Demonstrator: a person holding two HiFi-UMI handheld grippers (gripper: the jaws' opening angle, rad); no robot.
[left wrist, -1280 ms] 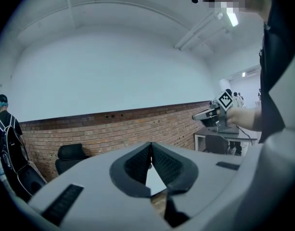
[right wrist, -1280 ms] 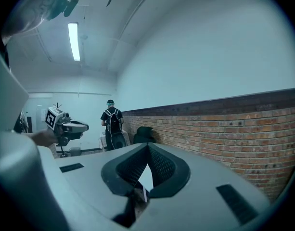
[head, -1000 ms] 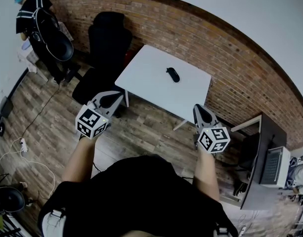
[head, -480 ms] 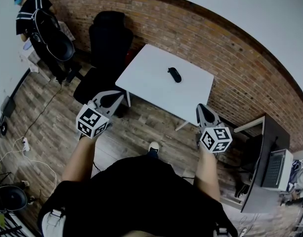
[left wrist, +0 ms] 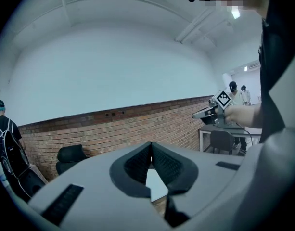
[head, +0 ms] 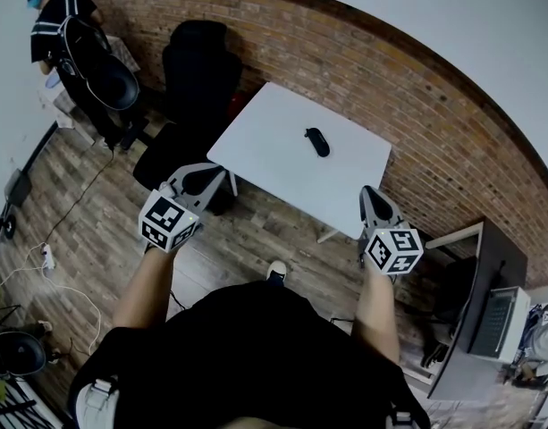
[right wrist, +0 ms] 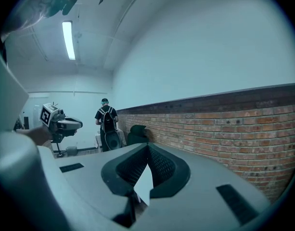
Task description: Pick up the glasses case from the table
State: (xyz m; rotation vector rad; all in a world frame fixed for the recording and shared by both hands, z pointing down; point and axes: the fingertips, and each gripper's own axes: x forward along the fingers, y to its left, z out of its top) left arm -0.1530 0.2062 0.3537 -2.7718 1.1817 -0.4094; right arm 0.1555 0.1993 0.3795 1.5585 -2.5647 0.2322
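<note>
You're stepping in closer than a second ago: one shoe (head: 276, 270) is now poking out below you, and both claws are hanging nearer the front edge of the one white tabletop (head: 265, 137). Two claws, left claw (head: 206, 175) and right claw (head: 372, 197), both staying pinched fully together, gripping nothing. One black glasses case (head: 317, 141) is lying alone toward the tabletop's far side, well apart from both claws.
</note>
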